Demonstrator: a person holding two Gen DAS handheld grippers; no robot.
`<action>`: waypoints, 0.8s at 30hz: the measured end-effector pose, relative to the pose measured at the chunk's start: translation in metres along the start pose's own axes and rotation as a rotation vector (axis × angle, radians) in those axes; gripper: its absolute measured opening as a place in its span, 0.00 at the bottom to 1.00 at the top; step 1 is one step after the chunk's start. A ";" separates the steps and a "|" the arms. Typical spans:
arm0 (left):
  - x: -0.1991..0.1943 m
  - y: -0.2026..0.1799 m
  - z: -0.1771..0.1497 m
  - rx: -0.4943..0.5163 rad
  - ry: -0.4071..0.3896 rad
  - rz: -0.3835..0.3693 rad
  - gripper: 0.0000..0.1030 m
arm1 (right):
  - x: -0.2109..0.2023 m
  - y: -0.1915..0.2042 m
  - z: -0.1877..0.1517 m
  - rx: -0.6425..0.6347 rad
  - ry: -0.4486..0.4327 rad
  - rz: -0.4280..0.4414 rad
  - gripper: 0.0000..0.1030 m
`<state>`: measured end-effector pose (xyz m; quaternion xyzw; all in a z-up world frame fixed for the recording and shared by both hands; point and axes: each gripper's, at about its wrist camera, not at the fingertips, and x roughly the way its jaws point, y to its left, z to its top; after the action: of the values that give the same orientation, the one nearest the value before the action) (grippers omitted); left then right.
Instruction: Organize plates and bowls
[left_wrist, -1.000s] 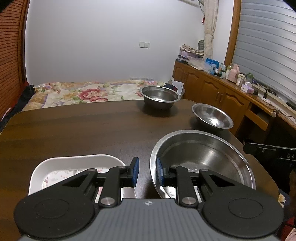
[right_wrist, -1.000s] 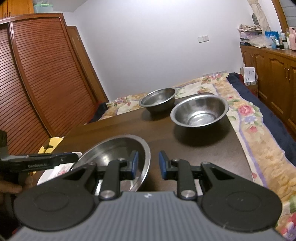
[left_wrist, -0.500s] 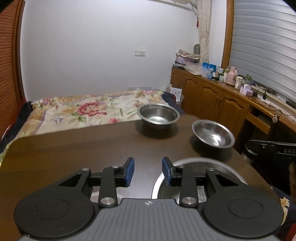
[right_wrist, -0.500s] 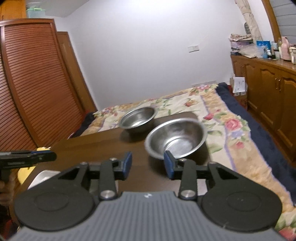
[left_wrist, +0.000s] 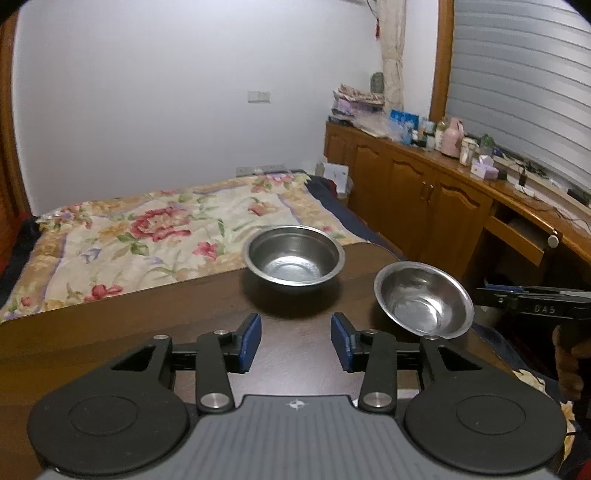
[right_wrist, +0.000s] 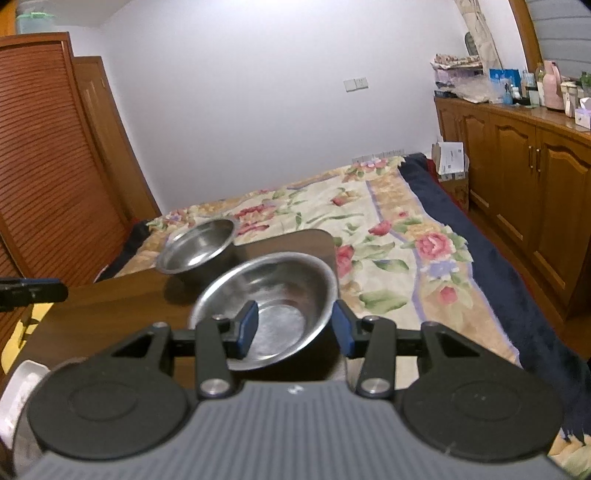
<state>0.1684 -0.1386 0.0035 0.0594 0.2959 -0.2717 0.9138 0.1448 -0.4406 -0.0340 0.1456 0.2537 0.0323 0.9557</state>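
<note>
Left gripper (left_wrist: 295, 343): jaws spread wide, nothing between blue pads (left_wrist: 248, 343), poised over bare dark table (left_wrist: 110, 332). Right gripper (right_wrist: 295, 328): jaws likewise spread, gripping nothing; near bowl (right_wrist: 273, 306) framed in the gap, left pad (right_wrist: 247, 328) overlapping the bowl's interior in the picture, right pad just beside the rim at 3 o'clock; contact not determinable. Left wrist view: far bowl (left_wrist: 294, 254) at 12 o'clock of the gripper, upright, close to the table's far edge; near bowl (left_wrist: 424, 299) at 2 o'clock, tilted with mouth toward the camera, near the right edge. Bowls close together, apart in the left view; overlapping in the right view, far bowl (right_wrist: 197, 245) behind at 11 o'clock. Both steel, both empty. Right gripper's tip (left_wrist: 532, 304) seen edge-on at 3 o'clock in the left view, fingers (left_wrist: 570, 365) of a hand below it. Left gripper's tip (right_wrist: 29, 290) at 9 o'clock in the right view. White dish (right_wrist: 18, 391), only a blurred sliver, at 8 o'clock of the right view. Floral bedspread (left_wrist: 147, 229) beyond the table at 12 o'clock; wooden cabinets (left_wrist: 424, 192) at 2 o'clock with clutter on top; slatted wardrobe (right_wrist: 44, 166) at 10 o'clock in the right view.
</note>
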 end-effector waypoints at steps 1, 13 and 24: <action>0.005 -0.003 0.002 0.013 0.008 -0.005 0.43 | 0.002 -0.003 0.001 0.003 0.005 0.001 0.44; 0.059 -0.022 0.023 0.081 0.081 -0.058 0.43 | 0.021 -0.012 0.001 0.026 0.050 0.044 0.44; 0.100 -0.034 0.029 0.085 0.162 -0.144 0.43 | 0.026 -0.012 0.002 0.048 0.047 0.077 0.44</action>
<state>0.2327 -0.2212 -0.0278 0.0984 0.3607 -0.3433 0.8616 0.1678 -0.4488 -0.0481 0.1774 0.2710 0.0664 0.9438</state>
